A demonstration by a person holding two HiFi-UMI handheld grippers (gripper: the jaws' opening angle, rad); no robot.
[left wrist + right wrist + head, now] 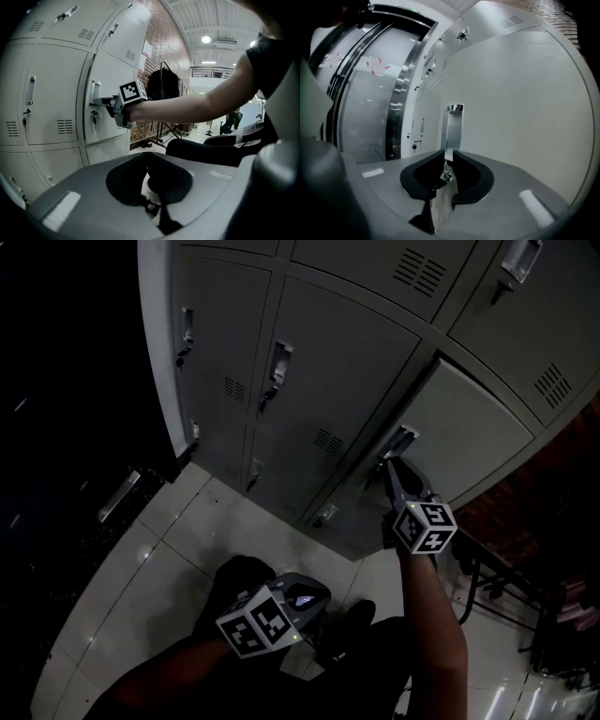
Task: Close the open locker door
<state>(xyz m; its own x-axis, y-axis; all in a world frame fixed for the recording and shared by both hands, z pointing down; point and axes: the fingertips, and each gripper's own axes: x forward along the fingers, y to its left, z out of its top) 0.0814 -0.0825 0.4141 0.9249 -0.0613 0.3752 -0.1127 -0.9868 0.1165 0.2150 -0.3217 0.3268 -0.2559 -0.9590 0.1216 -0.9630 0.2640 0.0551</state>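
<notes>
The open locker door (469,432) is pale grey and stands out from the bank of lockers at the right. Its metal handle (401,442) is at the door's left edge. My right gripper (394,470) reaches up to that handle. In the right gripper view the handle strip (453,126) runs between the narrowed jaws of the right gripper (448,152), and the pads lie against it. The left gripper view shows the right gripper (101,101) at the handle (95,89) from the side. My left gripper (314,594) hangs low over the lap, shut and empty.
Closed lockers (319,352) fill the wall to the left of the open door. A black metal rack (497,568) stands at the right by a brick wall (534,493). Glass sliding doors (370,93) lie beyond the lockers. Underfoot is a pale tiled floor (141,568).
</notes>
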